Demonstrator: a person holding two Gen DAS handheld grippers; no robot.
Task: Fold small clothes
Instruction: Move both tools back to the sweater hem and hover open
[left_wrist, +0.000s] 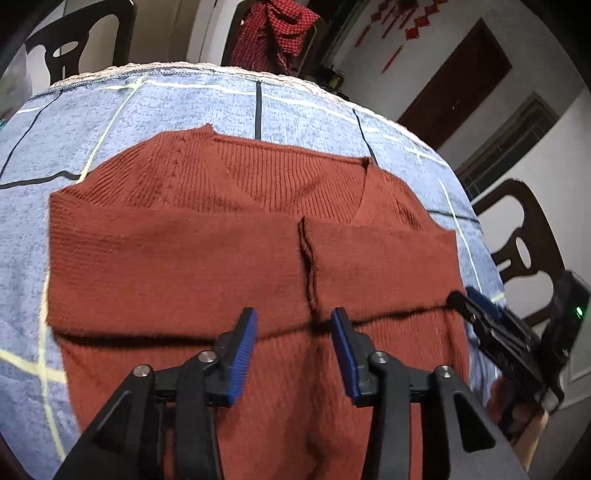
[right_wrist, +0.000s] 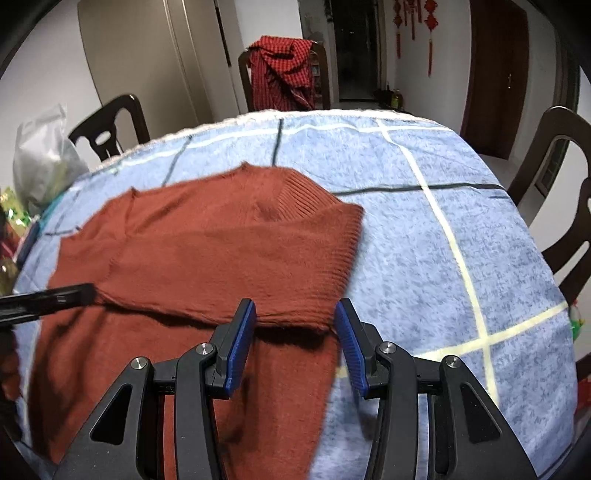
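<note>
A rust-red knitted sweater (left_wrist: 184, 258) lies flat on the blue checked tablecloth (left_wrist: 166, 107), both sleeves folded in across its body and meeting near the middle. My left gripper (left_wrist: 293, 325) is open and empty, just above the sleeves' lower edge at the sweater's middle. My right gripper (right_wrist: 295, 321) is open and empty over the sweater (right_wrist: 221, 251) at its right sleeve cuff. The right gripper also shows in the left wrist view (left_wrist: 480, 310) at the sweater's right edge. One left finger (right_wrist: 55, 295) shows in the right wrist view at the left.
The tablecloth (right_wrist: 461, 221) covers a round table. Dark wooden chairs (right_wrist: 565, 177) stand around it; the far one (right_wrist: 284, 74) has a red checked cloth draped on it. A plastic bag (right_wrist: 44, 162) and packets sit at the table's left edge.
</note>
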